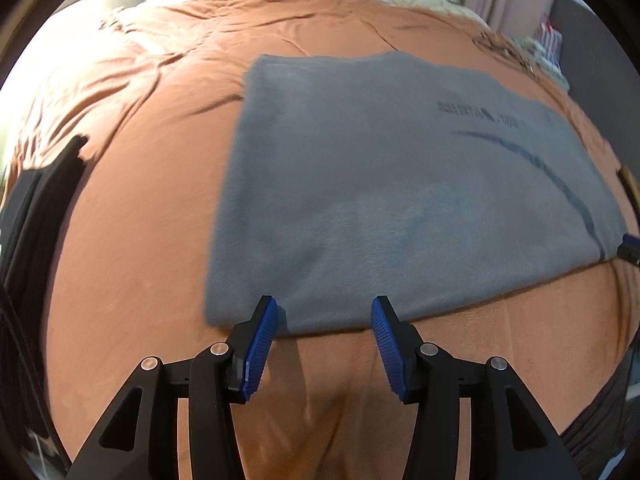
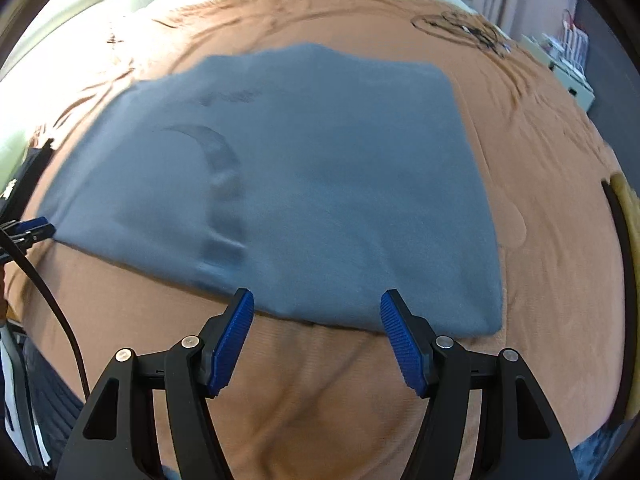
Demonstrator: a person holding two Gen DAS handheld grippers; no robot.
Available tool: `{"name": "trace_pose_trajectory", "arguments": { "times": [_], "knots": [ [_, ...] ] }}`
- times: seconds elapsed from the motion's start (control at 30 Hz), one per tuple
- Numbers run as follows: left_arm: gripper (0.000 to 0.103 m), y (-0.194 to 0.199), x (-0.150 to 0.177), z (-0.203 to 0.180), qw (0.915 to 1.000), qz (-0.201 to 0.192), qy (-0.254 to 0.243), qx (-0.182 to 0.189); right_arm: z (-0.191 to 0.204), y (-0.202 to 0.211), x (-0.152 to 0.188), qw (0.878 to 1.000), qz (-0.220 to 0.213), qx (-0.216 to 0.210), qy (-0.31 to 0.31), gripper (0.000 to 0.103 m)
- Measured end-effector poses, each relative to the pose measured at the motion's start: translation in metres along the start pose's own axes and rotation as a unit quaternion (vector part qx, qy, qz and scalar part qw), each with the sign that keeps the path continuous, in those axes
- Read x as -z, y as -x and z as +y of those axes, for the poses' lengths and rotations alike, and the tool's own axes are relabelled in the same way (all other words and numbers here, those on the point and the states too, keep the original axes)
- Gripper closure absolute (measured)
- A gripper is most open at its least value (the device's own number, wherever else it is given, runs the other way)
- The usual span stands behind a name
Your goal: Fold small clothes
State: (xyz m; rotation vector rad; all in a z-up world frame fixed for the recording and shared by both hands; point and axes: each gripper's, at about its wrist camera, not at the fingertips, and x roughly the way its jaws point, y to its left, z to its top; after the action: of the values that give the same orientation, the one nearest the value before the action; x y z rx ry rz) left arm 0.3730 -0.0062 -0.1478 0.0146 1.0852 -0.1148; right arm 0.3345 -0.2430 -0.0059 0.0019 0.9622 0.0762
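A grey, soft-knit garment (image 1: 400, 200), already folded into a broad rectangle, lies flat on the wrinkled orange-brown bedspread (image 1: 140, 240), and your 2 grippers face its near hem side by side. The rectangle's long axis runs left to right across both views, parallel to the edge you are standing at.

Your left gripper (image 1: 324, 312) sits at the garment's near-left corner: its blue ribbed pads (image 1: 260, 352) are apart with nothing between them, the tips lying just over the hem. The jaws are opening. Your right gripper (image 2: 317, 306) mirrors it toward the near-right corner of the same cloth (image 2: 320, 184), pads spread a little wider, also empty, with the tips at the hem line.

Each hand is nearer its own corner; neither is favoured. The cloth stretches away from both sets of tongs, so the fold most likely on offer is to lift the near edge and carry it forward onto the far edge, across the short axis. Both views are blurred, so you cannot tell whether the pad tips are touching the fabric or just above it. A dark curved print (image 2: 216, 160) marks the garment's left half.
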Motion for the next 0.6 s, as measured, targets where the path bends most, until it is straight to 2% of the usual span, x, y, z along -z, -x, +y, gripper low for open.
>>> {"name": "trace_pose_trajectory", "arguments": {
  "times": [0.07,0.13,0.3,0.4,0.6],
  "knots": [
    [0.052,0.008,0.002,0.011,0.9998,-0.010,0.016,0.005,0.010,0.007,0.001,1.000,-0.007,-0.011,0.006,0.039],
    [0.052,0.014,0.005,0.022,0.9991,-0.018,0.036,0.010,0.026,0.009,-0.005,0.999,-0.011,-0.028,0.012,0.043],
    [0.052,0.017,0.011,0.053,0.9943,-0.026,0.098,0.035,0.057,-0.002,-0.018,0.998,-0.004,-0.068,0.003,0.068],
    [0.052,0.015,0.015,0.071,0.9875,-0.023,0.141,0.067,0.067,-0.011,-0.025,0.996,-0.003,-0.085,-0.013,0.080],
    [0.052,0.001,0.021,0.091,0.9714,-0.007,0.202,0.124,0.079,-0.032,-0.030,0.994,0.008,-0.105,-0.022,0.092]
  ]
}}
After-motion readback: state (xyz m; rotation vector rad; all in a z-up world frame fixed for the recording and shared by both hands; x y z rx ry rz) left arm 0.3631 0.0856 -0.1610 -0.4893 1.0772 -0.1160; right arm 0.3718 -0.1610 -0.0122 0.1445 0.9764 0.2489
